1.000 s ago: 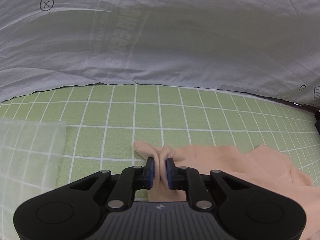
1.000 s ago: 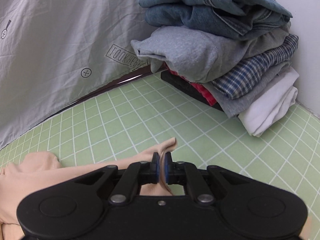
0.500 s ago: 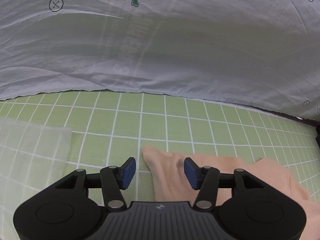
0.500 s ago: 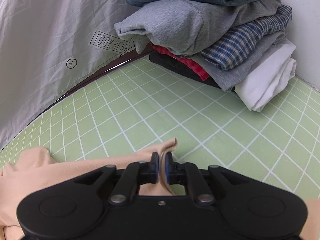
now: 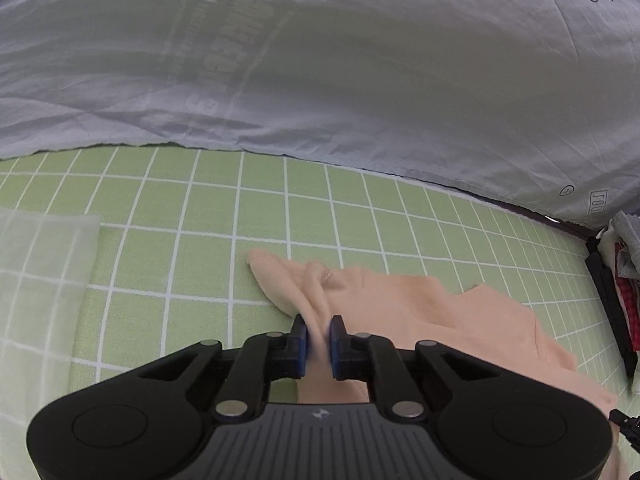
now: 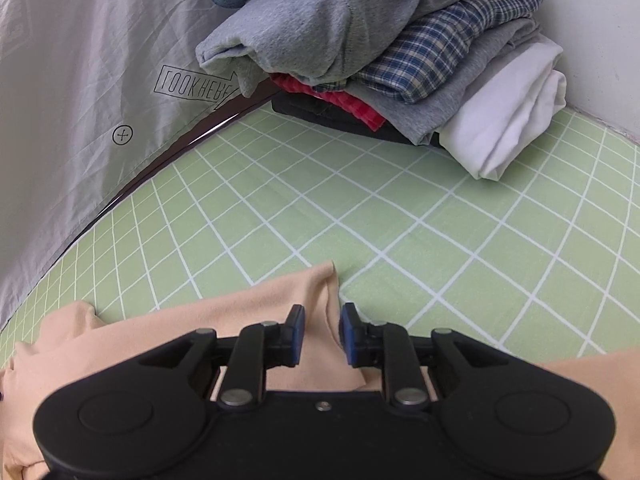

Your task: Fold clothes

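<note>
The peach garment (image 5: 400, 304) lies spread on the green gridded desk (image 5: 180, 264), and the fold looks to be at its re-gripping stage. The left gripper (image 5: 318, 330) has its jaws closed on a bunched ridge of cloth near one corner; the right gripper (image 6: 322, 334) straddles the other corner with its jaws parted, not pinching. Next, I judge, the right must close before both lift together. No containers show; a stack of folded clothes (image 6: 400, 40) sits on the desk's far corner.

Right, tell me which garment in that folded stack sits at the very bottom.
The white garment. It lies lowest in the stack, its rounded fold resting on the green mat, with the grey, plaid and denim pieces piled above it.
</note>
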Demonstrator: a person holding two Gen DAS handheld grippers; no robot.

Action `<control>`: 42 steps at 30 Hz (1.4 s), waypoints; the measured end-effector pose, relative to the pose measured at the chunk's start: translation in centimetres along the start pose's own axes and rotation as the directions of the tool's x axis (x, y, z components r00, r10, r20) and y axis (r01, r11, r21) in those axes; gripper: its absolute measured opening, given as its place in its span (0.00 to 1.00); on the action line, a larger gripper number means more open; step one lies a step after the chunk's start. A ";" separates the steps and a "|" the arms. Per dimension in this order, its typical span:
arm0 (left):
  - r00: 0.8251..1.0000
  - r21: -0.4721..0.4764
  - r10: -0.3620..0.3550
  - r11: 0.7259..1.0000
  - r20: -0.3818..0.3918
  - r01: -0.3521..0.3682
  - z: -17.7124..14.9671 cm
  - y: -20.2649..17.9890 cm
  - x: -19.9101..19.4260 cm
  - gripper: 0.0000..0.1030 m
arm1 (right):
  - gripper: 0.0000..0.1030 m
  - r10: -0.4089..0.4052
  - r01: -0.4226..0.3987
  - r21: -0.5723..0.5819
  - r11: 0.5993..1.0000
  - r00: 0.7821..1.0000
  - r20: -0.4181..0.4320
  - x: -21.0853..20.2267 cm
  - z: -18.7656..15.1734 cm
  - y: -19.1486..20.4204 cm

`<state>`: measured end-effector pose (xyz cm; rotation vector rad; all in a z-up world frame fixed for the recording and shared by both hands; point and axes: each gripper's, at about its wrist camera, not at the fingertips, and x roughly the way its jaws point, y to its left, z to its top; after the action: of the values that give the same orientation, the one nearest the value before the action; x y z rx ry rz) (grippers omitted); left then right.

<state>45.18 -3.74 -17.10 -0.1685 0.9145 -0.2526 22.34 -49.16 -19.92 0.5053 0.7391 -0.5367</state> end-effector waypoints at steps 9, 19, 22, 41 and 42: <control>0.999 -0.035 0.037 0.999 0.033 -0.036 0.6 0.5 -0.5 0.32 | 0.22 -0.031 0.030 -0.102 0.994 0.999 -0.008 0.2 0.2 0.7; 0.990 -0.060 0.142 0.988 0.011 -0.141 -4.1 1.1 -5.1 0.68 | 0.28 -0.024 0.025 -0.129 0.991 1.000 0.010 0.1 -0.5 1.9; 0.988 -0.102 0.155 0.983 -0.009 -0.155 -5.7 1.8 -6.6 0.68 | 0.04 0.006 -0.004 -0.166 0.986 1.000 0.013 -0.3 -0.3 2.3; 0.981 -0.090 0.193 0.978 0.025 -0.190 -15.1 -0.6 -17.4 0.68 | 0.53 0.362 -0.419 -0.385 0.822 0.907 -0.215 -11.1 -10.9 11.7; 0.982 -0.085 0.186 0.979 0.025 -0.183 -15.5 -1.3 -17.5 0.68 | 0.55 0.340 -0.390 -0.398 0.830 0.920 -0.193 -11.4 -10.7 11.2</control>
<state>22.35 -0.52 -12.76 -0.1628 0.9024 -0.0398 16.92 -31.21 -15.64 0.2512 0.8182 0.0258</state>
